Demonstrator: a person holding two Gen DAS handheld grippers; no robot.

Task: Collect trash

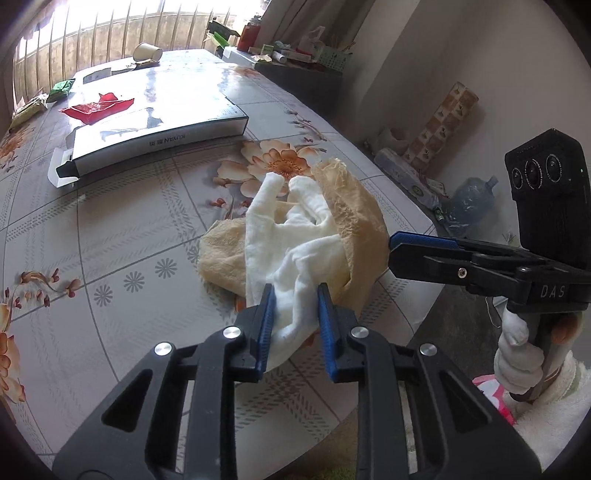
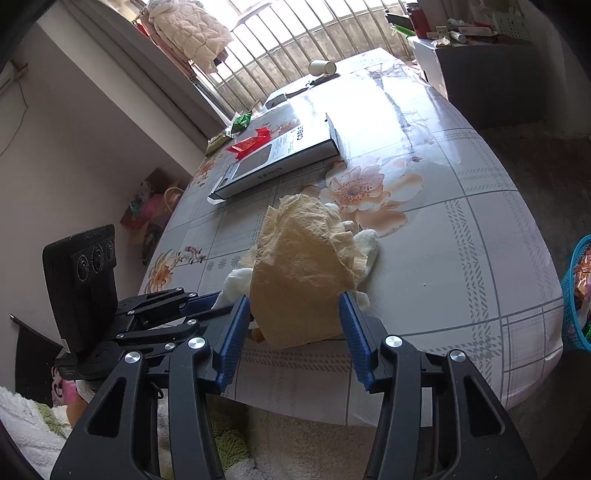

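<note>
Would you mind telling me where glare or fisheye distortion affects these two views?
Left wrist view: the window is blown out, glare washes the box top, and the table edge bows. Right wrist view: window overexposed, sheen on the far table, dark corner vignette.

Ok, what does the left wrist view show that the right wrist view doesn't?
Only the left wrist view shows the left gripper pinching the white cloth, plus a water bottle on the floor. Only the right wrist view shows the blue basket beside the table and the right gripper open around the tan paper. Both show the long box, red wrapper and paper cup.
</note>
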